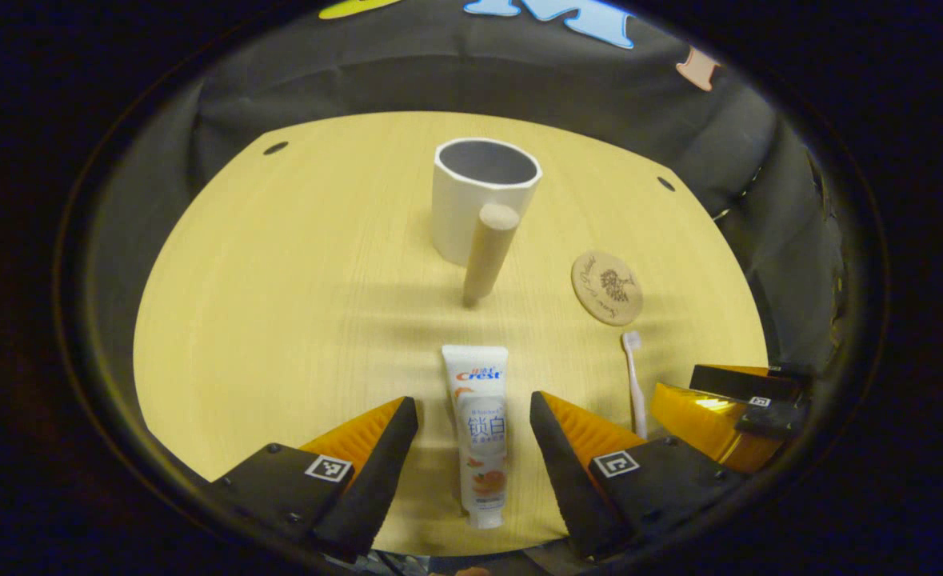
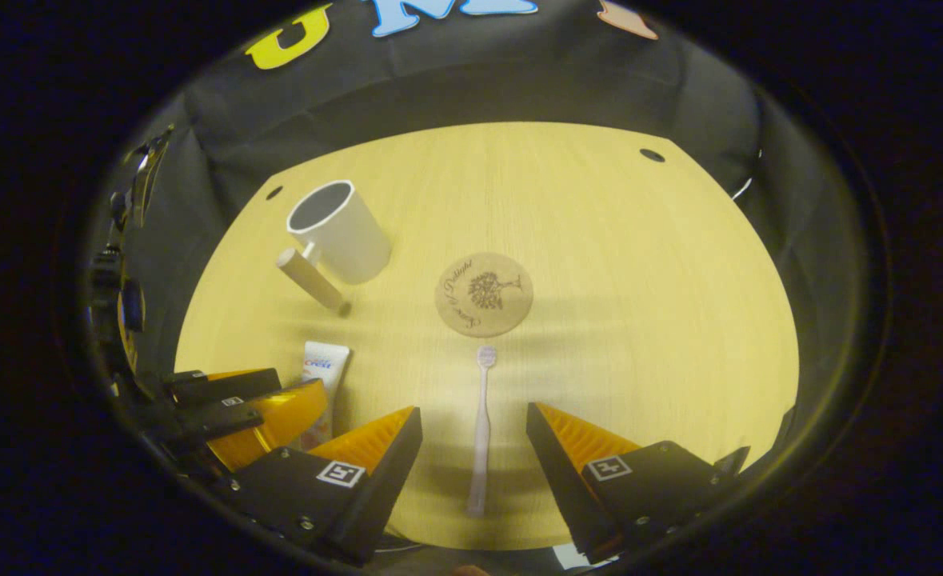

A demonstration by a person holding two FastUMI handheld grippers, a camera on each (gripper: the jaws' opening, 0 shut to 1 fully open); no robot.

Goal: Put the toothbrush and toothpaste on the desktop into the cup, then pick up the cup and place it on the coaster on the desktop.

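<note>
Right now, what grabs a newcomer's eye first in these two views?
The white cup with its wooden peg handle stands upright mid-table, empty. The toothpaste tube lies between the open left gripper, and the toothbrush lies between the open right gripper, its head just short of the round coaster.

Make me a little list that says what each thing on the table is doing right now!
cup: white, upright, empty inside, wooden handle
toothpaste: lying flat on the table, between the left gripper's open jaws
toothbrush: lying flat, between the right gripper's open jaws
coaster: round, wooden, bare, just beyond the brush head
left gripper: open, touching nothing
right gripper: open, touching nothing
table: pale wood
</note>
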